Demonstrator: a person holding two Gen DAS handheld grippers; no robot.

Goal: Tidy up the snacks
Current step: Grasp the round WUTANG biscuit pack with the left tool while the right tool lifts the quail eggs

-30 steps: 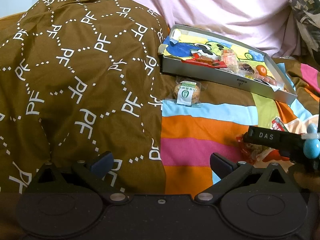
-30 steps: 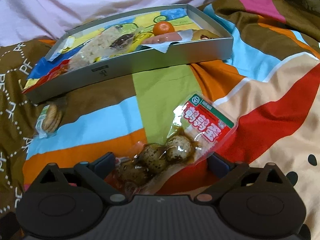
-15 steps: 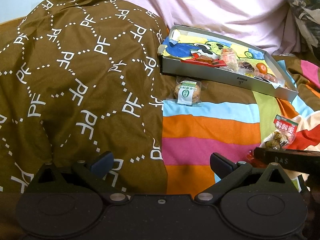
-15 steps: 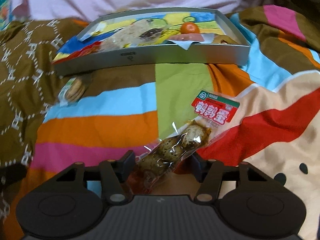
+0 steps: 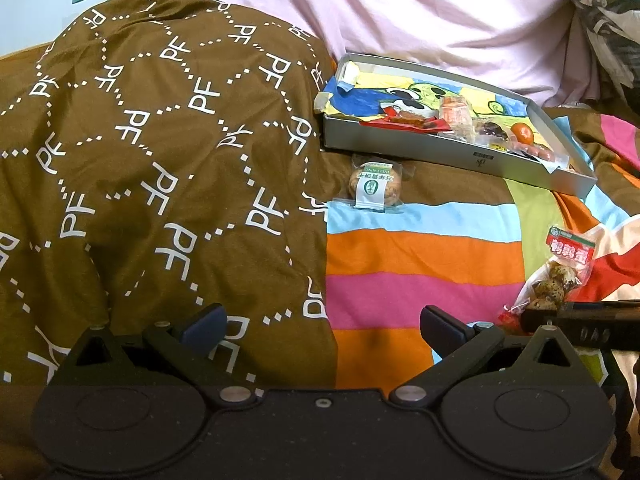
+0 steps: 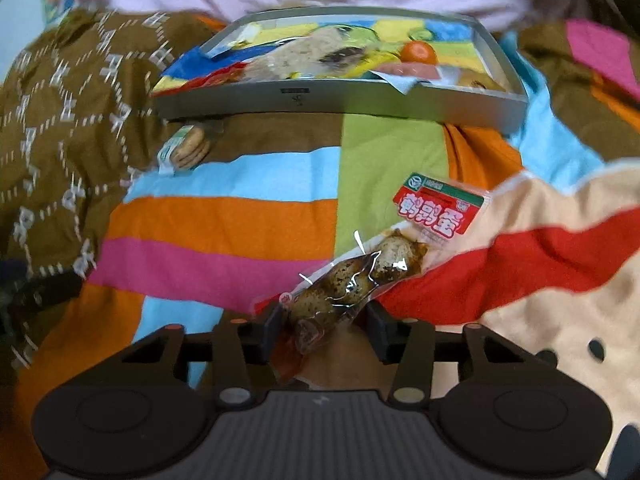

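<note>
A clear pack of brown quail eggs [image 6: 360,276] with a red label lies slanted over the striped quilt, its lower end between my right gripper's [image 6: 326,320] pads, which press on it from both sides. The left wrist view shows the same pack [image 5: 560,276] at the right edge. A grey tray [image 6: 340,100] with a cartoon lining holds several snacks and a small orange, straight ahead. A wrapped round cookie [image 5: 376,188] lies just in front of the tray [image 5: 440,152]. My left gripper [image 5: 320,320] hangs open over the quilt, holding nothing.
A brown quilt with white PF lettering [image 5: 160,160] humps up on the left. Pink bedding [image 5: 400,12] rises behind the tray. The striped cover [image 6: 224,220] lies between the grippers and the tray.
My right gripper's jaws closed from wide apart onto the lower end of the egg pack, and the gripper rolled and shifted, so the tray now sits straight ahead. The left gripper stayed put.
</note>
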